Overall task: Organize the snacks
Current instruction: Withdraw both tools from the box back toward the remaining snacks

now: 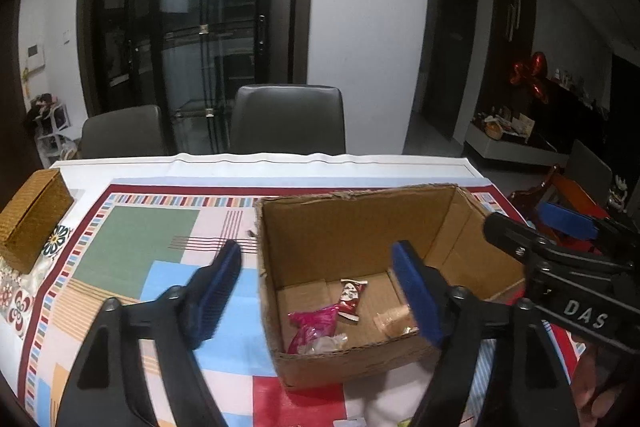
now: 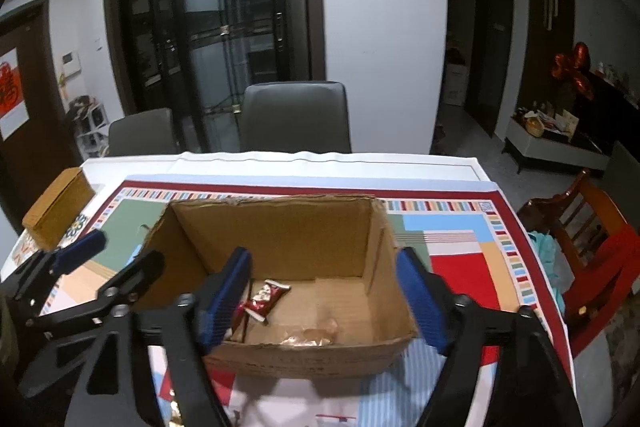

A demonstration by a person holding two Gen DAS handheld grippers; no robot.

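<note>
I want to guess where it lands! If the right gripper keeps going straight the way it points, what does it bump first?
Probably the cardboard box: the open right gripper points down into it, likely meeting its floor near the red snack packet. Depth is unclear.

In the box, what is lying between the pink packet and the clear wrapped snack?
The red snack bar lies between the pink packet and the clear wrapped snack, toward the back, in the left wrist view.

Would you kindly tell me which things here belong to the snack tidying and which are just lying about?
Job:
cardboard box
red snack packet
pink snack bag
clear-wrapped snack

Lying about:
woven gold box
grey chairs
patterned tablecloth
</note>
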